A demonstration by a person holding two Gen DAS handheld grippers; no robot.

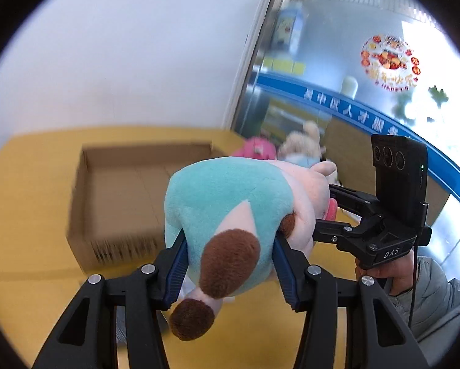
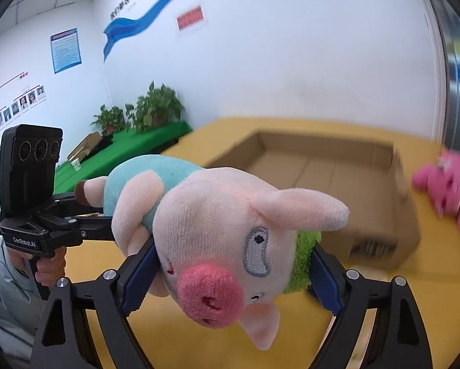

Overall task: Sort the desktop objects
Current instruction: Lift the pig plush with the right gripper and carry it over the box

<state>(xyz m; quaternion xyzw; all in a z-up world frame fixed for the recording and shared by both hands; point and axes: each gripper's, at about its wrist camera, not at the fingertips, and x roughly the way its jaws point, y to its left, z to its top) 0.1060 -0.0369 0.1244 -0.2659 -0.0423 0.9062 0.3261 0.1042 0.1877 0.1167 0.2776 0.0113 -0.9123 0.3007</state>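
A plush pig (image 1: 227,212) with a teal body, pink head and brown feet hangs between both grippers above the yellow table (image 1: 24,209). My left gripper (image 1: 230,246) is shut on its teal rear. My right gripper (image 2: 233,255) is shut on its pink head (image 2: 224,233), by a green tuft. The right gripper also shows in the left wrist view (image 1: 331,209), and the left gripper in the right wrist view (image 2: 104,215). An open, empty cardboard box (image 1: 122,196) sits on the table just beyond the pig; it also shows in the right wrist view (image 2: 331,178).
A pink plush toy (image 2: 445,181) lies on the table right of the box; it also shows in the left wrist view (image 1: 257,149) beside a beige plush toy (image 1: 300,143). A white wall is behind the table, a glass partition (image 1: 337,61) to the right, a green table with plants (image 2: 131,144) farther left.
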